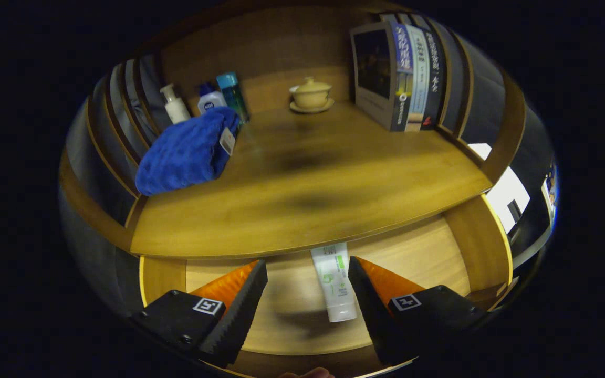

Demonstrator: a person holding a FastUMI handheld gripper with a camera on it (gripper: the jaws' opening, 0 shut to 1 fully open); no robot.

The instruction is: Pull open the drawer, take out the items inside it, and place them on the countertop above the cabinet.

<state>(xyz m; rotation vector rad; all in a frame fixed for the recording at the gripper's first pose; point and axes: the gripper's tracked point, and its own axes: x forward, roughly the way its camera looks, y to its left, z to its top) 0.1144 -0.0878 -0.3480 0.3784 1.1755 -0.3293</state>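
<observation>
The drawer stands pulled open below the wooden countertop. A white tube with green print lies on the drawer floor, its cap end toward me, its far end tucked under the countertop's front edge. My gripper hovers above the drawer with its fingers spread wide. The tube lies between them, close beside the right finger, and neither finger touches it. The left finger is well apart from the tube.
On the countertop, a folded blue towel lies at the left, with three bottles behind it. A lidded tea cup on a saucer stands at the back, upright books at the right. Slatted side walls flank the surface.
</observation>
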